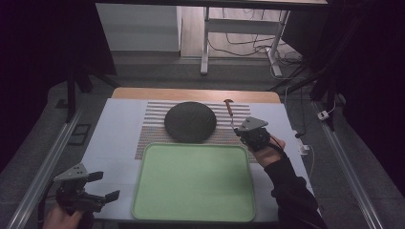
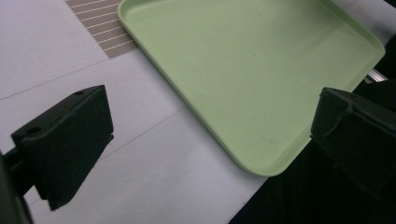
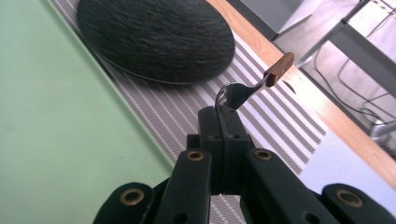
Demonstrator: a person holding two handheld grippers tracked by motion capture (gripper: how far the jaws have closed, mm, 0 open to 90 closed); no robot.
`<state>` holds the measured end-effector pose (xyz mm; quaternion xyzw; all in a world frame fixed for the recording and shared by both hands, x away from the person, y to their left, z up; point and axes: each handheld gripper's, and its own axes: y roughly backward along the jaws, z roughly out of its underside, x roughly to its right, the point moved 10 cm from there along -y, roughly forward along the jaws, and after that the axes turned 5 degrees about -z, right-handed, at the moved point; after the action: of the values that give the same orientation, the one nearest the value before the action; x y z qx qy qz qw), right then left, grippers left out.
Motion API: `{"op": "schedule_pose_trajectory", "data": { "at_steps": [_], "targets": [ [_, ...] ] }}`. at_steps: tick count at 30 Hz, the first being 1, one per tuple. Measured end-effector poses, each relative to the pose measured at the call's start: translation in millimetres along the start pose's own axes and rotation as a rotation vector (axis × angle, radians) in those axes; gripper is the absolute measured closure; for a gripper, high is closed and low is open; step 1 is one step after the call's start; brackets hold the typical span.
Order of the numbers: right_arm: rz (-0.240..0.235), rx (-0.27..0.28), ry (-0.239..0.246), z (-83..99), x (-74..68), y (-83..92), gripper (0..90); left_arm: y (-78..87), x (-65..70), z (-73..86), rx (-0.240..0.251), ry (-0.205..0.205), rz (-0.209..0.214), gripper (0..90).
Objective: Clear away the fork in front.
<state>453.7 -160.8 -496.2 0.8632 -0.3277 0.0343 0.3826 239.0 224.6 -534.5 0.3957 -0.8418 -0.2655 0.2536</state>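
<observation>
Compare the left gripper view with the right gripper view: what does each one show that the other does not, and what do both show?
The left gripper view alone has the left tool, its jaws wide apart with nothing between them, above the white table cover.

The right gripper view alone has the right tool shut on a fork with a brown handle, and beyond it the dark round plate and the wooden table edge.

Both have the green tray and the striped mat.

Shiny metal fork (image 3: 238, 93) with wooden handle; matt smooth green plastic tray (image 1: 196, 183); rough dark plate (image 1: 190, 122).
</observation>
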Motion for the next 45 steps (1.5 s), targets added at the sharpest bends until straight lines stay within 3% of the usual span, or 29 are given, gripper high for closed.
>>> {"op": "schedule_pose_trajectory", "data": {
  "at_steps": [14, 20, 25, 33, 41, 45],
  "targets": [
    [-0.148, 0.124, -0.106, -5.4, -27.1, 38.2, 90.0, -5.3, 10.8, -9.9, 0.03, -0.05, 0.074, 0.0],
    [-0.227, 0.171, -0.142, -4.4, -44.1, 55.0, 90.0, -13.2, 15.8, -13.1, 0.01, -0.069, 0.081, 0.0],
    [-0.271, 0.184, -0.143, -3.3, -56.2, 62.5, 90.0, -21.2, 18.1, -15.2, -0.018, -0.085, 0.079, 0.0],
    [-0.355, 0.205, -0.155, -2.6, -77.7, 72.8, 90.0, -32.2, 22.4, -29.0, -0.016, -0.101, 0.101, 0.0],
    [-0.445, 0.234, -0.155, -2.8, -98.6, 82.9, 90.0, -47.7, 26.3, -47.7, -0.021, -0.156, 0.117, 0.0],
    [-0.467, 0.235, -0.147, -2.1, -105.7, 85.4, 90.0, -54.9, 29.5, -57.6, -0.024, -0.179, 0.135, 0.0]
  ]
}}
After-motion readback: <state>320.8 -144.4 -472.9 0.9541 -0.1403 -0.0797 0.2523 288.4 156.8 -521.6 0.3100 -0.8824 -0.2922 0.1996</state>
